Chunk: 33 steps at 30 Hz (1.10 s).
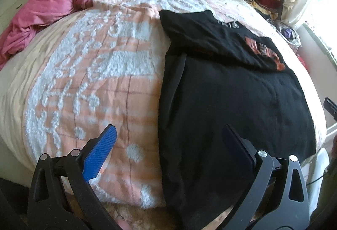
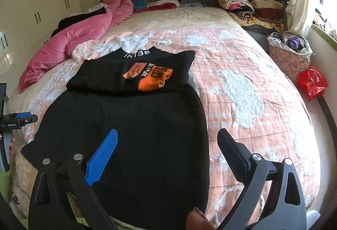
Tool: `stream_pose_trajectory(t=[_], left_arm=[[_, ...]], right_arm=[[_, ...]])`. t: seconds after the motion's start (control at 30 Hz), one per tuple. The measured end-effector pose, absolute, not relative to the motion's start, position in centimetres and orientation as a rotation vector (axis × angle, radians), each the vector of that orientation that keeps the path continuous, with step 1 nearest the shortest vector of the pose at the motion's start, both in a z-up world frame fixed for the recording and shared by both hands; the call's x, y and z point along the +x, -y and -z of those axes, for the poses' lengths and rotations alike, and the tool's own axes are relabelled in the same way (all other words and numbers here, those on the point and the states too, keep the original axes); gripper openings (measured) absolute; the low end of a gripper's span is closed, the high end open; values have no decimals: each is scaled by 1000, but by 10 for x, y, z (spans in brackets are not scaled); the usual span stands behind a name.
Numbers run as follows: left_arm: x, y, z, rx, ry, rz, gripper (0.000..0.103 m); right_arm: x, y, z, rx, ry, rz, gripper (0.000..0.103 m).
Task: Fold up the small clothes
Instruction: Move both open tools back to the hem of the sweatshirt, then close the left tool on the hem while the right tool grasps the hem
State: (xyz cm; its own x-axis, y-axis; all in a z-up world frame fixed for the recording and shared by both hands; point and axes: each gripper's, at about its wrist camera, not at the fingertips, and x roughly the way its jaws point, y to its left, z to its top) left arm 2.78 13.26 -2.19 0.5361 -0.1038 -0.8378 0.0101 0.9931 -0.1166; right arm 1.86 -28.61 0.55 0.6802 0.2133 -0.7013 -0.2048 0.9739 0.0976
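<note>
A black top (image 1: pixel 231 103) (image 2: pixel 134 135) with an orange print (image 2: pixel 150 77) lies flat on the bed, its upper part folded over the body so the print and a white-lettered collar show. My left gripper (image 1: pixel 168 135) is open above the top's left edge near the bed's front, with nothing between its fingers. My right gripper (image 2: pixel 168 139) is open over the top's right edge, also holding nothing. The left gripper's blue tip (image 2: pixel 22 117) shows at the left edge of the right wrist view.
The bed carries a peach and white quilt (image 1: pixel 94 82) (image 2: pixel 242 87). A pink duvet (image 1: pixel 63 0) (image 2: pixel 69 40) is bunched at the far left. Stacks of folded clothes (image 2: pixel 252 2) sit at the headboard's right. A floral box (image 2: pixel 289 61) and red bag (image 2: pixel 312 82) stand right of the bed.
</note>
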Motion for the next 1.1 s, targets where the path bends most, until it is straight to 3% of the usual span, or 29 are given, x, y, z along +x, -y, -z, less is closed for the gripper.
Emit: stream_pose_trajectory(t=[0.17,0.33,0.4,1.1], left_arm=[[16,-134,28,-98,-1037,98,86],[6,-130,32,-111,-1072,162,66],[3,-127,35,-117,-1092,182,63],[-13,-119,68,-200,-1212,233,58]], right_arm=[[13,289,1,24,-811,-244,95],[8,293,7,20,-831,-233,95],[6,296,10,20,-837,-227,95],[-15,307,33,19,-938,-233,95]])
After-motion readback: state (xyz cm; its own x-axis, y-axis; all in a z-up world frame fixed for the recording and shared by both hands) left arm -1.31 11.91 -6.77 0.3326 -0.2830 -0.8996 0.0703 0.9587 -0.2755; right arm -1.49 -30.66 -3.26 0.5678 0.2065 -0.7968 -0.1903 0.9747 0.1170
